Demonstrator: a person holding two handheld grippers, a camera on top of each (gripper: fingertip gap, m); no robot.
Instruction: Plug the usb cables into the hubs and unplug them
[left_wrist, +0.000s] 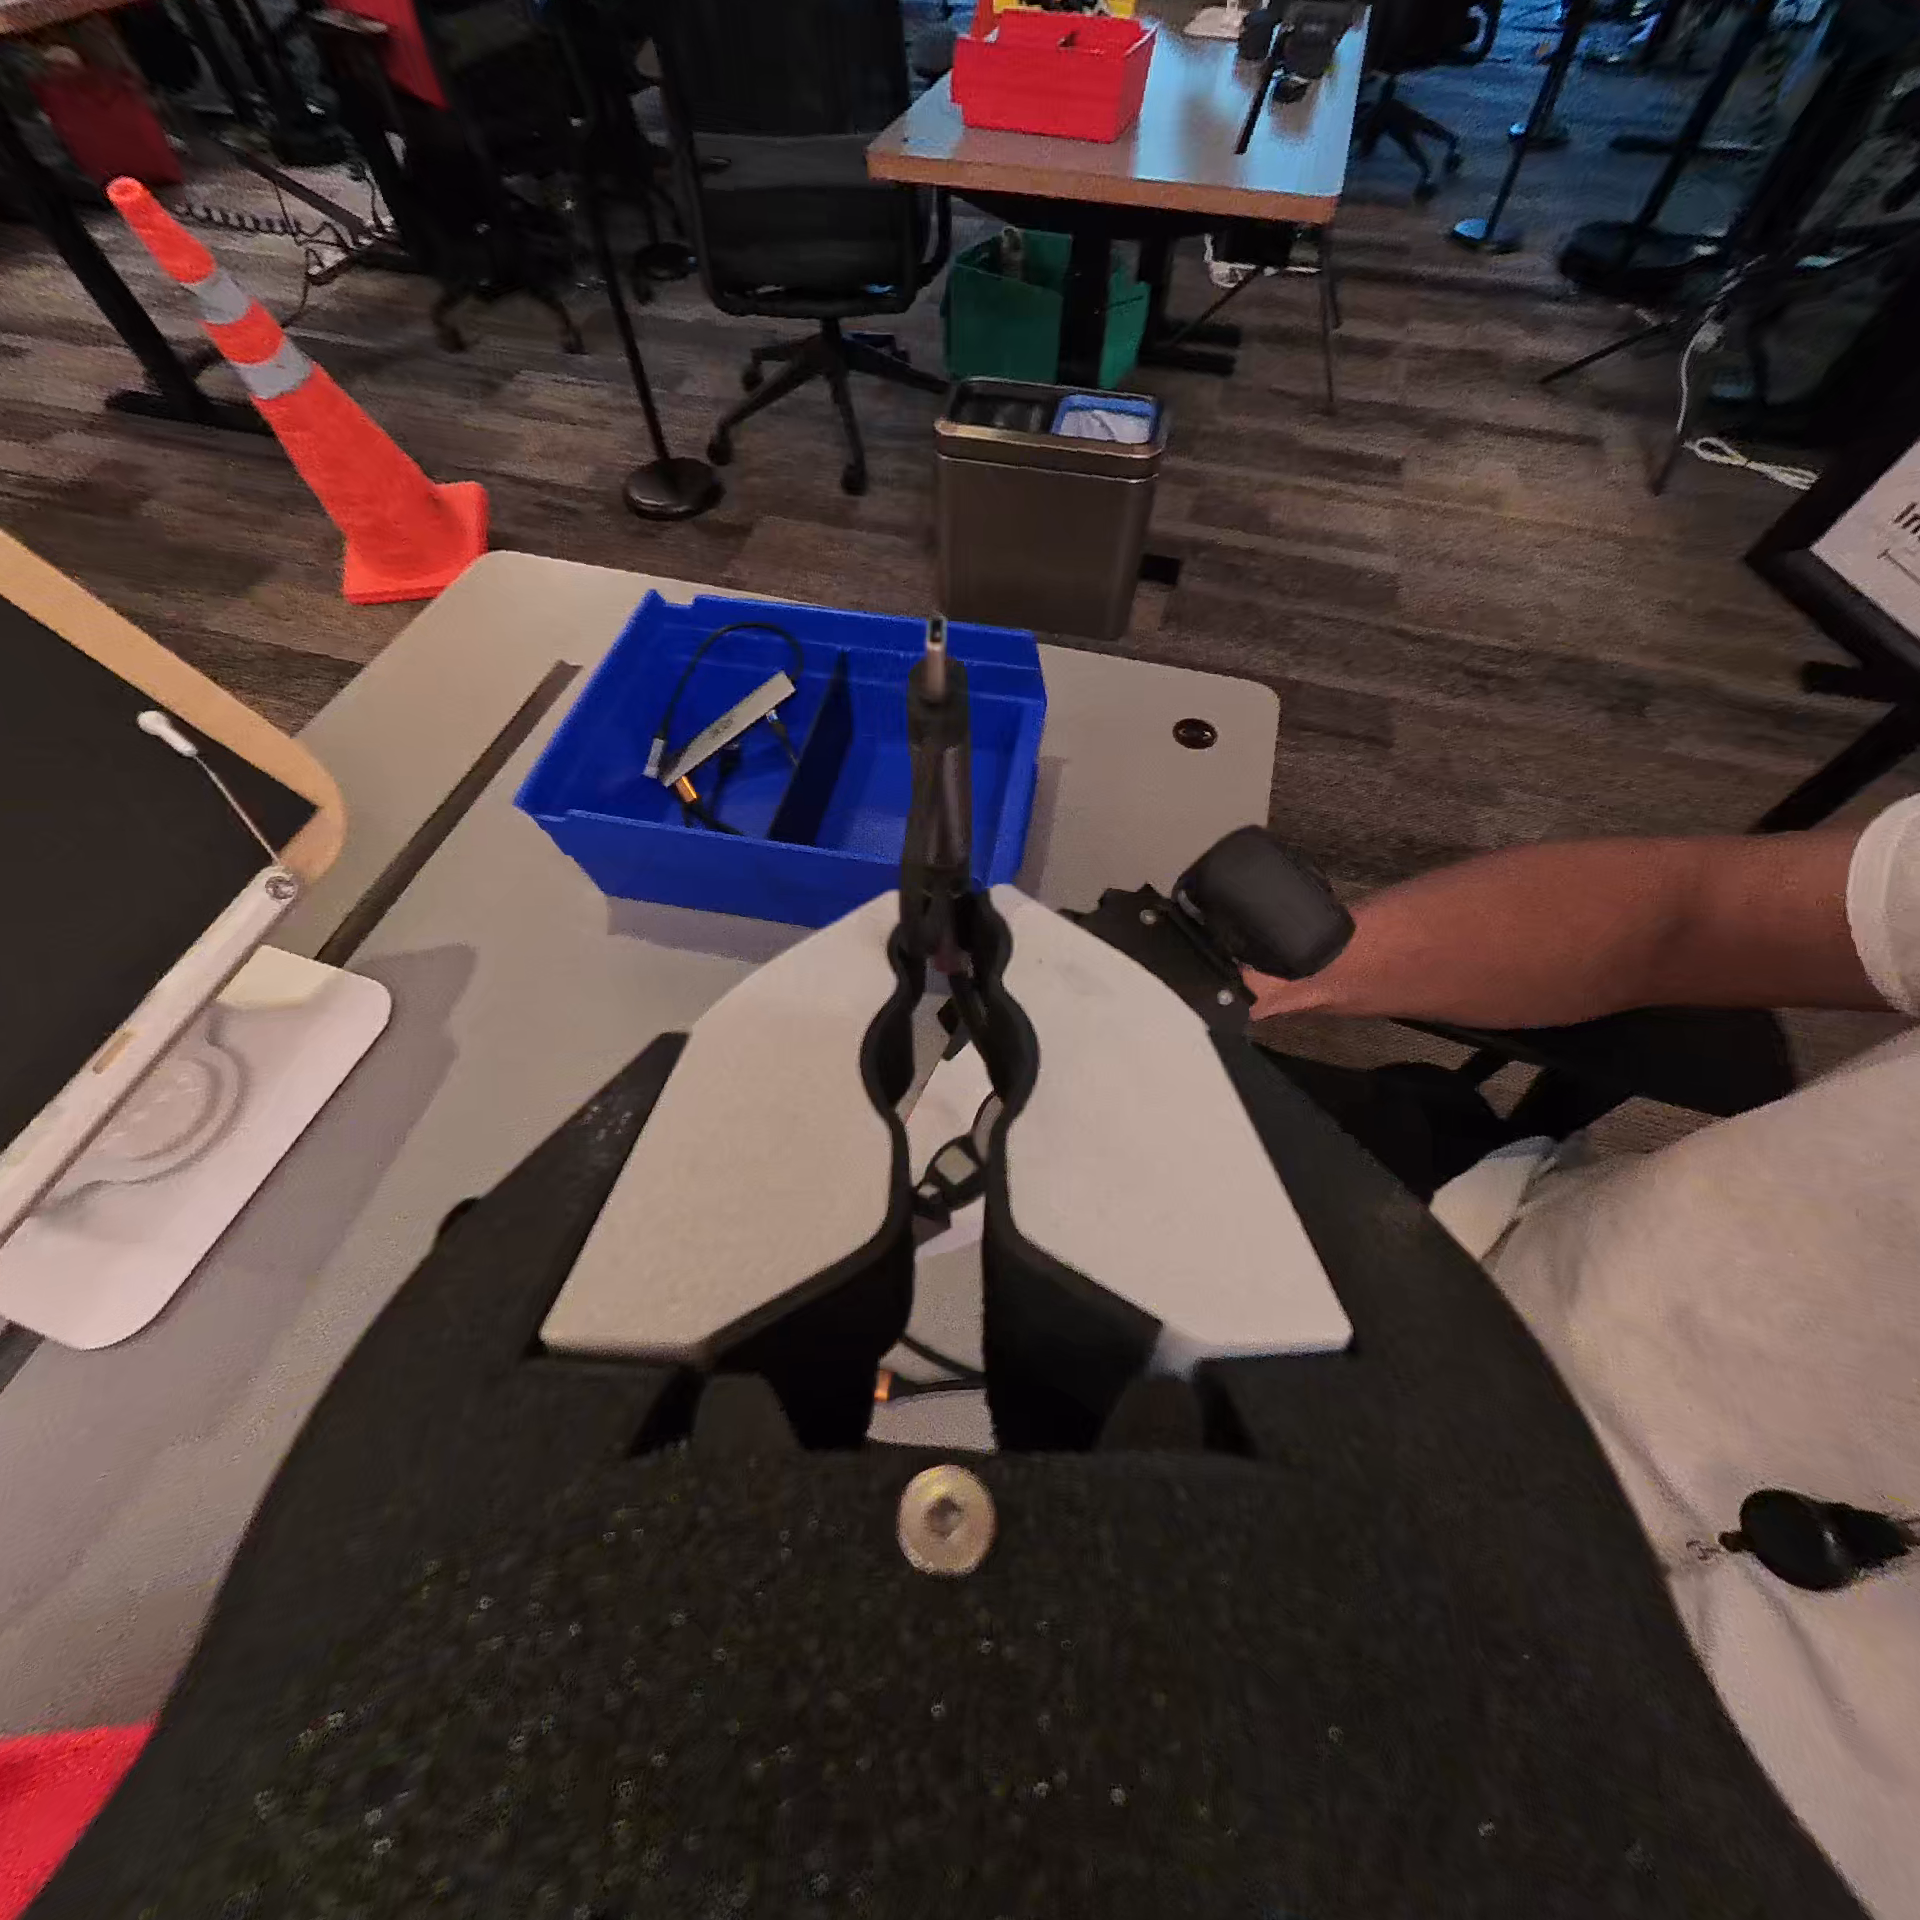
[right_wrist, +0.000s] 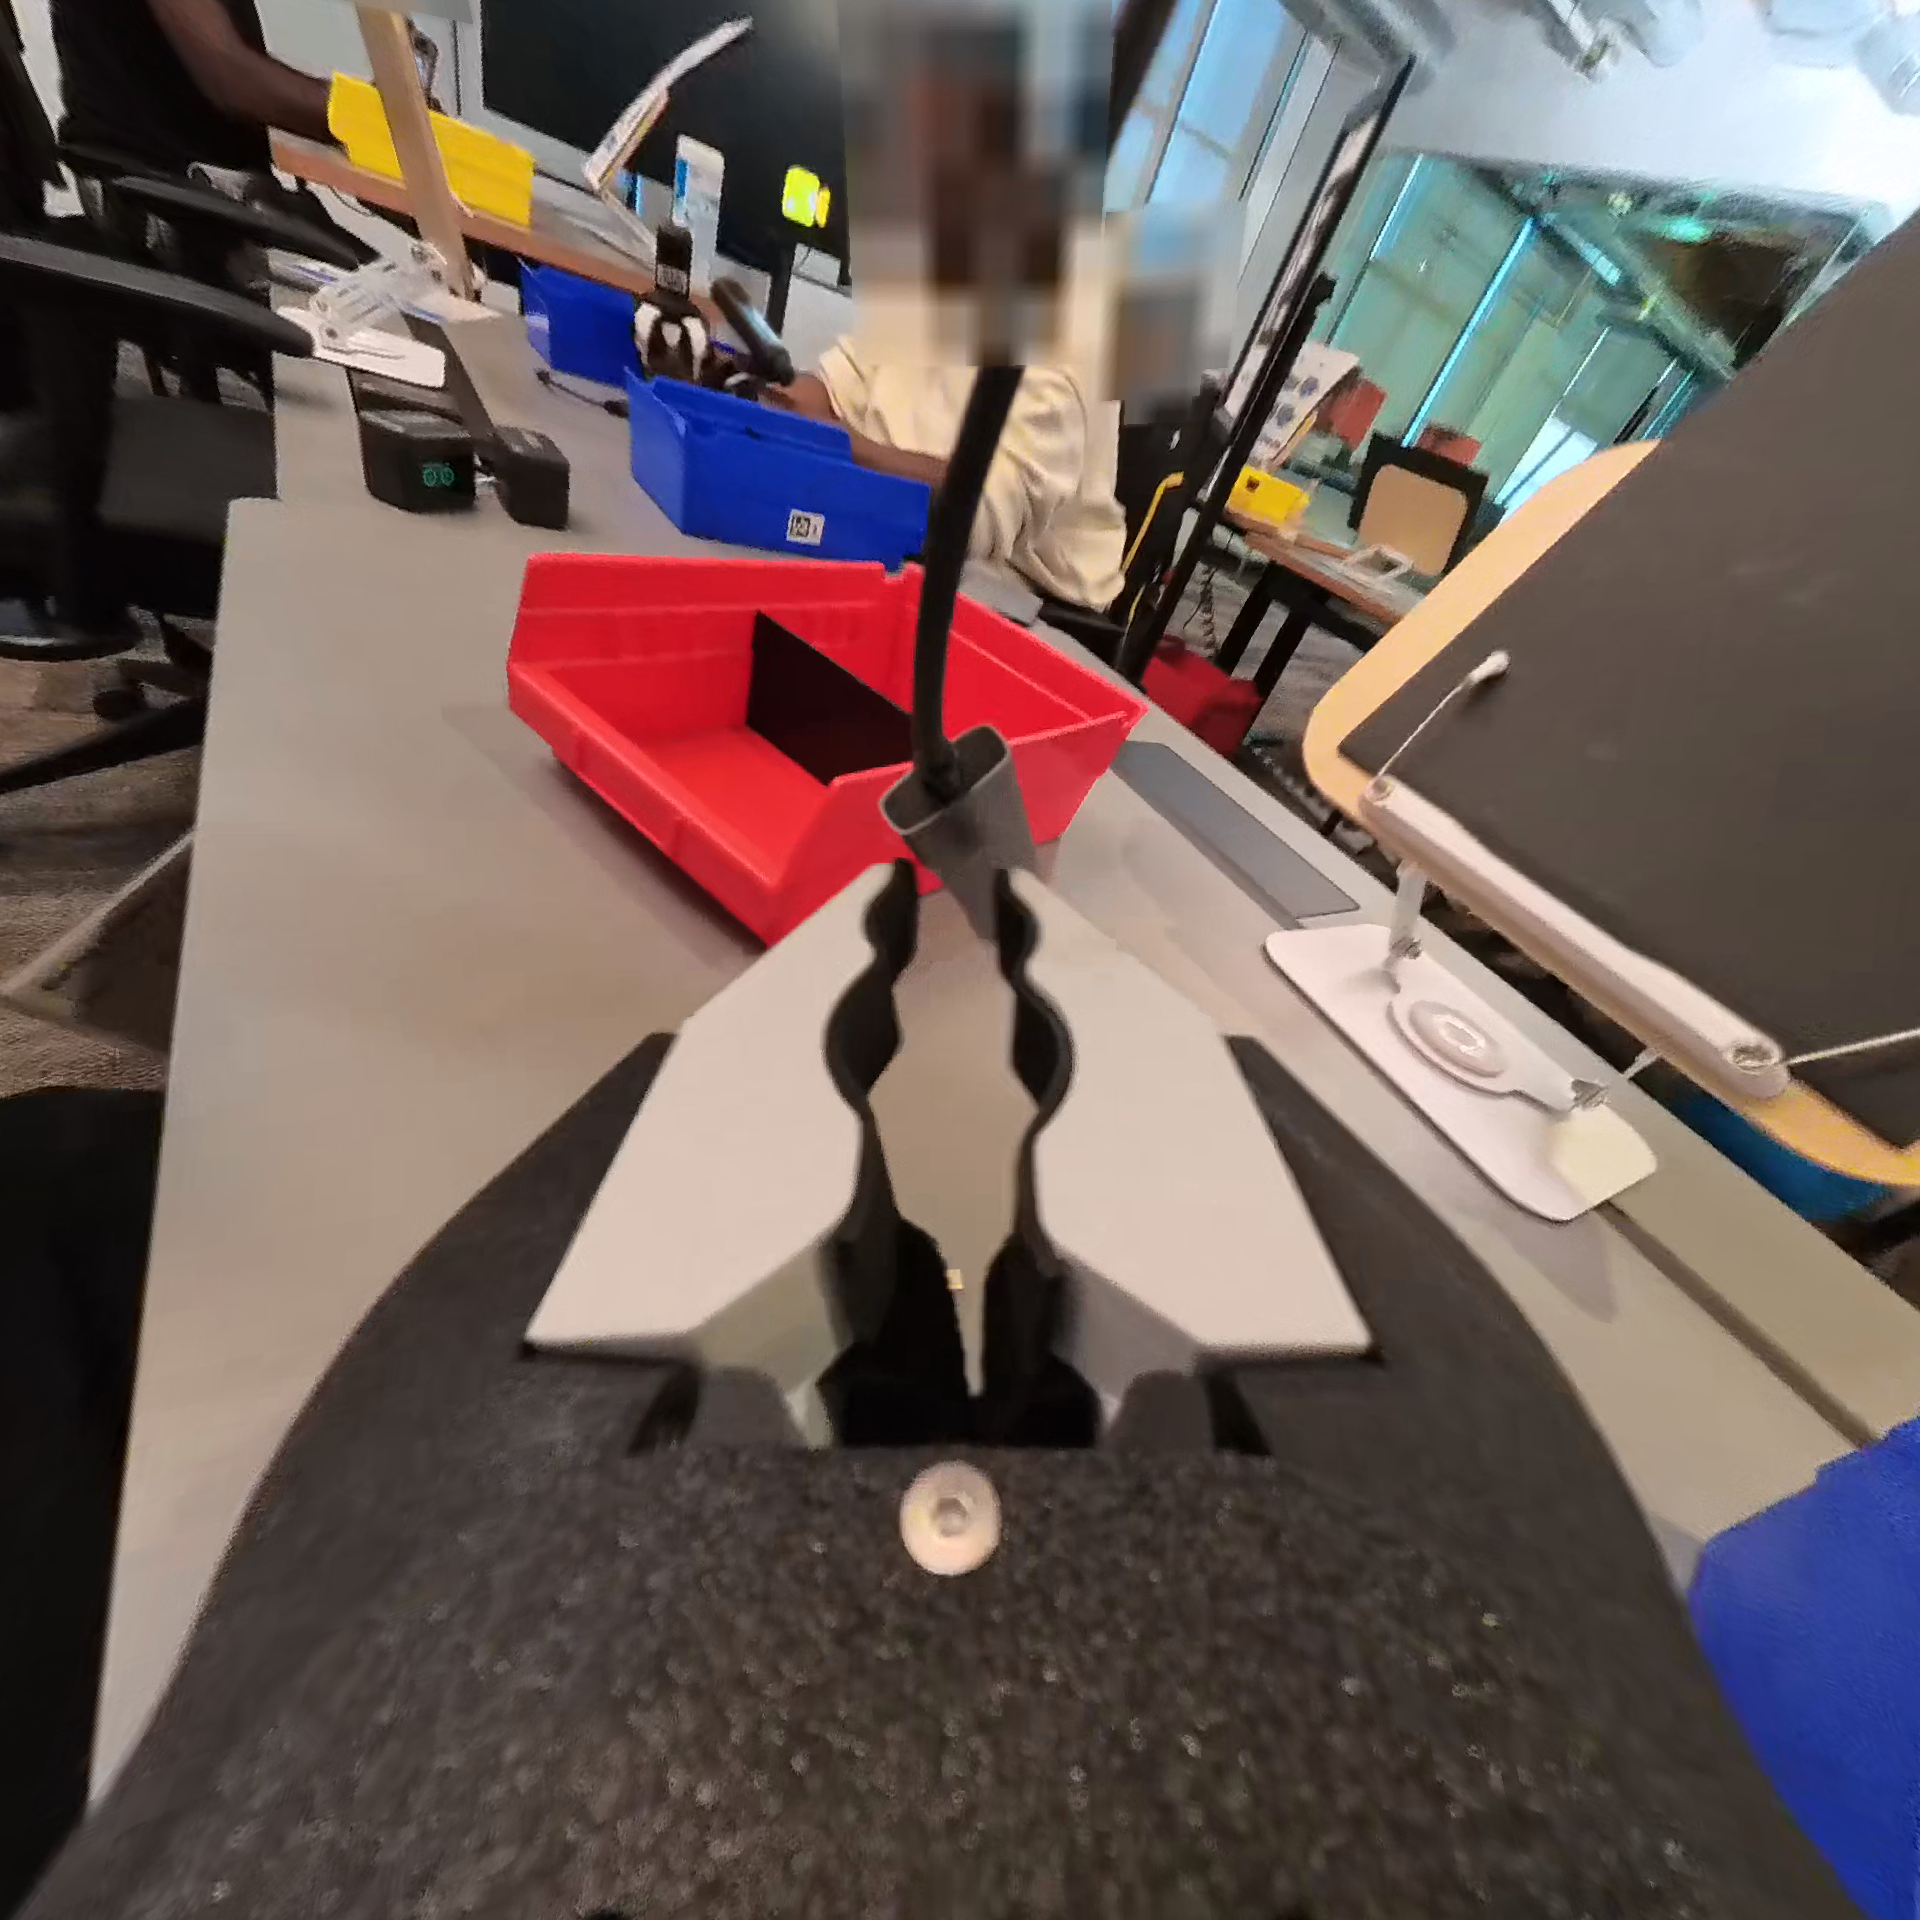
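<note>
My left gripper (left_wrist: 943, 914) is shut on a black usb cable (left_wrist: 937, 769), whose metal plug (left_wrist: 935, 639) points forward past the fingertips above the blue bin (left_wrist: 644, 852). Another grey hub (left_wrist: 732, 725) with black cables lies in the blue bin's left compartment. My right gripper (right_wrist: 954, 883) is shut on a grey hub (right_wrist: 961, 805), held on edge above the grey table (right_wrist: 364, 935). The hub's black cord (right_wrist: 956, 561) rises from its far end, in front of the red bin (right_wrist: 665, 717). The rest of the hub is hidden between the fingers.
A tilted black board on a white stand (left_wrist: 156, 1143) is at the table's left; it also shows in the right wrist view (right_wrist: 1455, 1049). Another person's forearm and gripper (left_wrist: 1268, 914) are at the right. An orange cone (left_wrist: 343, 447) and a metal trash can (left_wrist: 1044, 509) stand on the floor beyond. My hands' fingertips stand some 15 centimetres from each other.
</note>
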